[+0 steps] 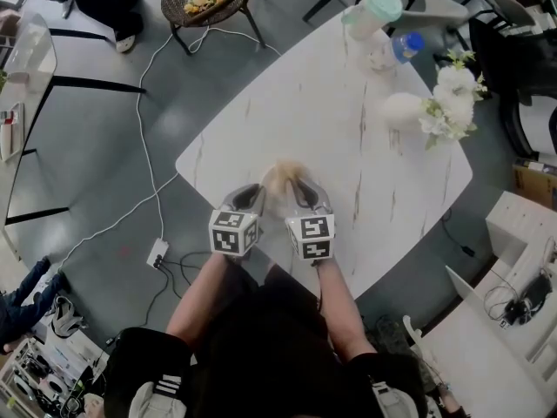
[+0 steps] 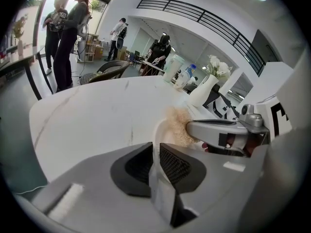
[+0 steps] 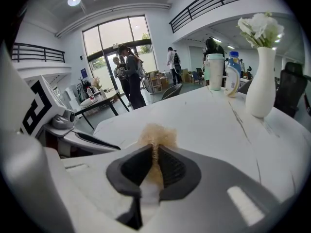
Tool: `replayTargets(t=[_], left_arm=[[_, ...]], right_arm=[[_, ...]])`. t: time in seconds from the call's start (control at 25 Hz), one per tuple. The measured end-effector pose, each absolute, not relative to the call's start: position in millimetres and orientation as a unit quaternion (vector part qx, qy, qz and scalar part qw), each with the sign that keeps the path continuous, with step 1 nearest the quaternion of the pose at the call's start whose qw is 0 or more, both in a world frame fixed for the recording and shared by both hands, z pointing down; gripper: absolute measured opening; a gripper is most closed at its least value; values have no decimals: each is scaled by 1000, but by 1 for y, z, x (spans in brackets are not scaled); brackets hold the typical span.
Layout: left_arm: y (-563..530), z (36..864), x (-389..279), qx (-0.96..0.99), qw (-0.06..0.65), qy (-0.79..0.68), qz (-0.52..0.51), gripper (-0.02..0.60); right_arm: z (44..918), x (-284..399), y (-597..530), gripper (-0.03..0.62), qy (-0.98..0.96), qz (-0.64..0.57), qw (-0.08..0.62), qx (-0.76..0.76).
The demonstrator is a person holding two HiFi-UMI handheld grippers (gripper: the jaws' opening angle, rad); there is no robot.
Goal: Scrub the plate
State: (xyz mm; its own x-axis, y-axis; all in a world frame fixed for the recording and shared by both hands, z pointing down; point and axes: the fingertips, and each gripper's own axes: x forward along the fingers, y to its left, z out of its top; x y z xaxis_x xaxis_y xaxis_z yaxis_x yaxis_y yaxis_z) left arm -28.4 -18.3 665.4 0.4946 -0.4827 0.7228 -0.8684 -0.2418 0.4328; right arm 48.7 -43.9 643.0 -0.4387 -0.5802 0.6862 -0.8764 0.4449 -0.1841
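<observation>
Plate [image 2: 156, 132], one, in left gripper [image 2: 155, 154]; scrubber [image 3: 158, 134], one, in right gripper [image 3: 155, 160].

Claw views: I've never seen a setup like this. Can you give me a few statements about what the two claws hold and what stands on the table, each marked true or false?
1. The right claw is closed on a beige, fluffy scrubber. True.
2. The left claw holds nothing. False: it is closed on the rim of a white plate.
3. The vase holds red flowers. False: the flowers are white.
4. A bottle with a blue cap stands on the table. True.
</observation>
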Motion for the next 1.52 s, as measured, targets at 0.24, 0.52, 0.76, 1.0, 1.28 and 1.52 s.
replayTargets(t=[0.24,0.52,0.76,1.0,1.28,1.52], left_arm=[[-19,664,-29,753,423,-450,227,51],[-20,665,-28,754,421,-449,228,49],[-21,665,-28,755,419,-449,229,49],[-21,664,-28,756,419,-449,227,49],[-21,663,-29,755,420,-451,223,48],[-21,664,-29,756,421,-450,221,48]], right_arm=[[642,64,-45,41,-794,271,275,469],[642,84,-44,41,-783,275,272,488],[642,89,-43,41,-780,274,274,492],[637,86,-44,41,-782,271,270,493],[603,75,-46,41,-800,246,245,489],[593,56,-39,41,-814,241,239,471]])
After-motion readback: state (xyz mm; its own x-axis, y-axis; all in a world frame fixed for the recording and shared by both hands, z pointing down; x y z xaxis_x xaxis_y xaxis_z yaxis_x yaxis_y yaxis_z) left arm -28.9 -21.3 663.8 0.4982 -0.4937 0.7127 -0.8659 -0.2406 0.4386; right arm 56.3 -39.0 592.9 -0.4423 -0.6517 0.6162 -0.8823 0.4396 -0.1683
